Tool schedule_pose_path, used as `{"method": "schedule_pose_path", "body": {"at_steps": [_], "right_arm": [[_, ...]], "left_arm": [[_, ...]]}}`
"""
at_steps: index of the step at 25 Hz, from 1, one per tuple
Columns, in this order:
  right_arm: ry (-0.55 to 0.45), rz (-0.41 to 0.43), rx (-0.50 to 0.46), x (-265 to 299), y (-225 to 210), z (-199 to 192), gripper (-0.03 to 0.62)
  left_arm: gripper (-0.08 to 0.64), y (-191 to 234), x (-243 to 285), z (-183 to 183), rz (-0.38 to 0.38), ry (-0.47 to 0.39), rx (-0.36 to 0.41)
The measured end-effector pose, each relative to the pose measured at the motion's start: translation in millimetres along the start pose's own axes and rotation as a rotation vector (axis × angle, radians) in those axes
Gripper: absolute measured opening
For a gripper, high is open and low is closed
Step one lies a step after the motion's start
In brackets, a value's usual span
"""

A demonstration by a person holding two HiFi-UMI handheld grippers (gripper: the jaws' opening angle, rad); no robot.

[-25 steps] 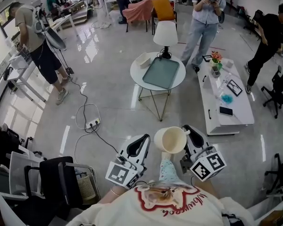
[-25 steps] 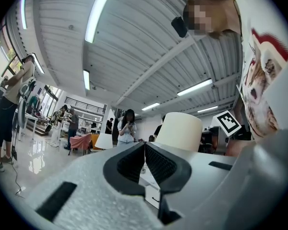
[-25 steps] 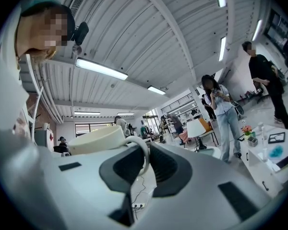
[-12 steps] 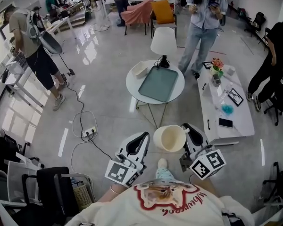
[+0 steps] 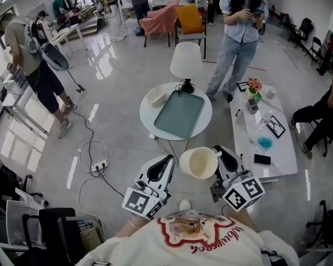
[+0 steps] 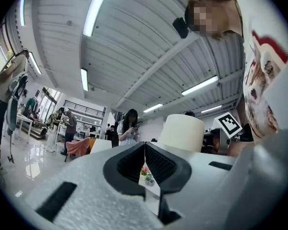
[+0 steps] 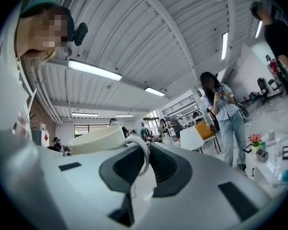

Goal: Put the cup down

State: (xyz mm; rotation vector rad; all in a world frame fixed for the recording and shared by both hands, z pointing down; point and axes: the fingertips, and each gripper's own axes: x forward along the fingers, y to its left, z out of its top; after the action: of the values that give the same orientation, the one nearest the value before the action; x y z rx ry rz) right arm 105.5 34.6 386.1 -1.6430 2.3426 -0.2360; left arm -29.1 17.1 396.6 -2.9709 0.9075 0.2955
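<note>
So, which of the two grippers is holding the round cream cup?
The right gripper: its fingers are closed on the handle of the round cream cup. The left gripper has its fingers together with nothing between them.

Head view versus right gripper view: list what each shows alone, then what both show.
Head view only: the cup's open mouth, the left gripper, and the round table with its green tray. Right gripper view only: the cup's handle pinched between the right gripper's jaws, and ceiling lights. Both: the cup and a standing person in jeans.
</note>
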Motion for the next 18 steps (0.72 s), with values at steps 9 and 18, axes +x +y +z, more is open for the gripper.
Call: {"method": "schedule_pose_path", "body": {"at_steps": [9,18], "right_arm": [[0.004,0.0,0.025,26,-40,7,0.051],[0.012,0.029,0.051,62,-52,2,0.051]], "left_arm": [[0.017,14,36,-9,0.025,0.023,-0.003],[0.017,44,46,-16,0.07,0.038,-0.003]]}}
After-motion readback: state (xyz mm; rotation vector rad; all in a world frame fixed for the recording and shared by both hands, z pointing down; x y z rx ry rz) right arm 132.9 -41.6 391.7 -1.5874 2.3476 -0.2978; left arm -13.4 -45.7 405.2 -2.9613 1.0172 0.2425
